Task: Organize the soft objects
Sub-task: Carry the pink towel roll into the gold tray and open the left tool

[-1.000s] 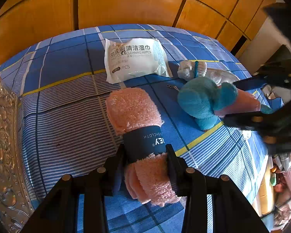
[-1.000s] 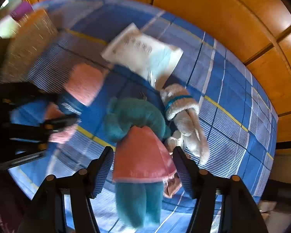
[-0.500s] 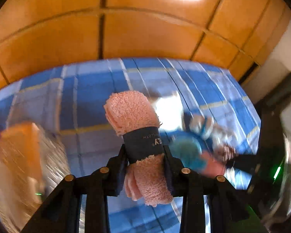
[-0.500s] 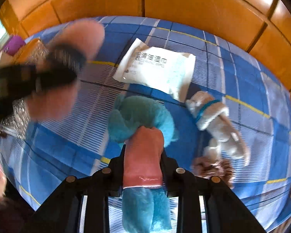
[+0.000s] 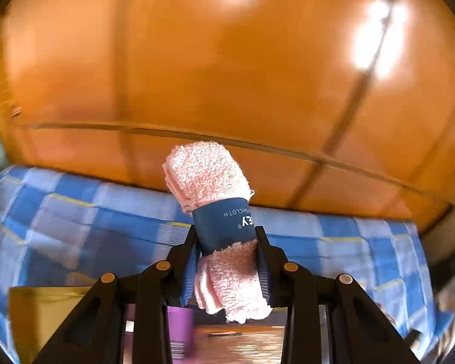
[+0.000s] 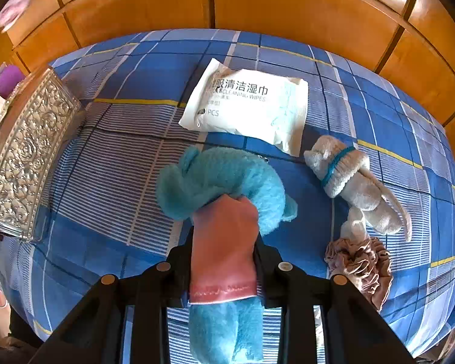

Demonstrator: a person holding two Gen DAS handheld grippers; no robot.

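Observation:
My left gripper (image 5: 227, 261) is shut on a rolled pink washcloth (image 5: 209, 176) with a dark blue paper band, held up in the air above the blue checked bed (image 5: 75, 221). My right gripper (image 6: 224, 261) is shut on a teal plush toy (image 6: 218, 179) in a pink dress, gripped around the dress and lifted a little above the bed (image 6: 121, 157). A white plush dog (image 6: 352, 182) with a teal collar, a pack of cleaning wipes (image 6: 245, 109) and a crumpled brownish scrunchie (image 6: 361, 267) lie on the bed.
A silver embossed box (image 6: 24, 157) stands at the bed's left edge, with a purple object (image 6: 6, 79) behind it. The box's inside and the purple object (image 5: 179, 330) show below the left gripper. Orange wood panels (image 6: 288, 6) run behind the bed.
My left gripper lifted the pink washcloth off the bed and swung left over the box. My right gripper closed on the teal plush and raised it slightly.

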